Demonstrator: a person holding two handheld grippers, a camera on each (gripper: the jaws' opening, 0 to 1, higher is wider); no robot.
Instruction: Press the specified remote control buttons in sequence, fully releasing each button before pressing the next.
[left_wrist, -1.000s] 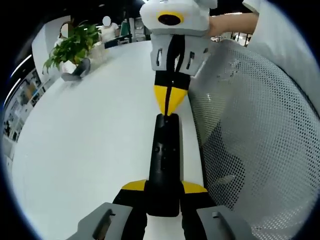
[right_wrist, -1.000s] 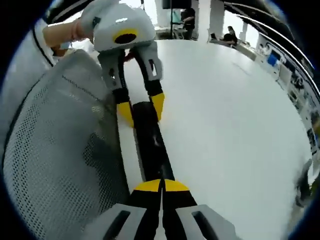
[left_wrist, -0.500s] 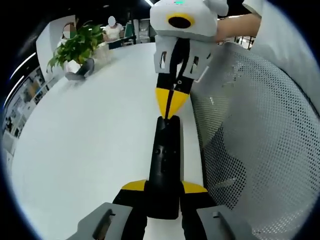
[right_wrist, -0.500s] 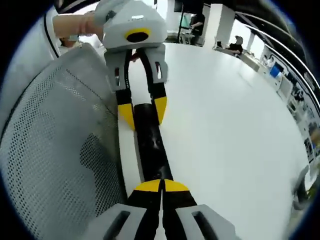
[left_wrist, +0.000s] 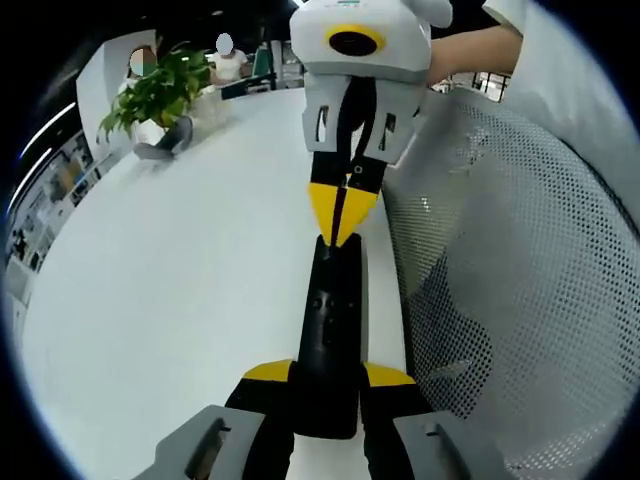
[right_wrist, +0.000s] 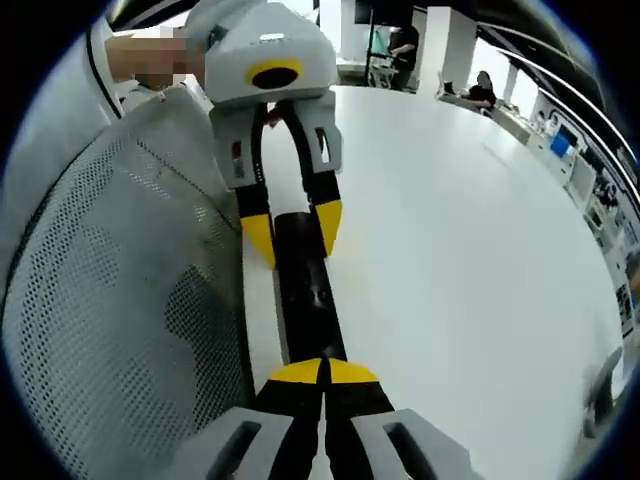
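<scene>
Remote (left_wrist: 330, 330) clamped in left tool (left_wrist: 328, 385), buttons unreadable under closed right tool (left_wrist: 340, 225).

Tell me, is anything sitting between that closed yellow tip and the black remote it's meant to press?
Nothing visible does. The right gripper, jaws shut, points straight at the end of the remote, which the left gripper holds by its sides over the white table.

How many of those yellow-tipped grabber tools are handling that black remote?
2. The left gripper clamps one end of the black remote control; the right gripper, its jaws shut together, has its tip at the opposite end, by the mesh chair back.
</scene>
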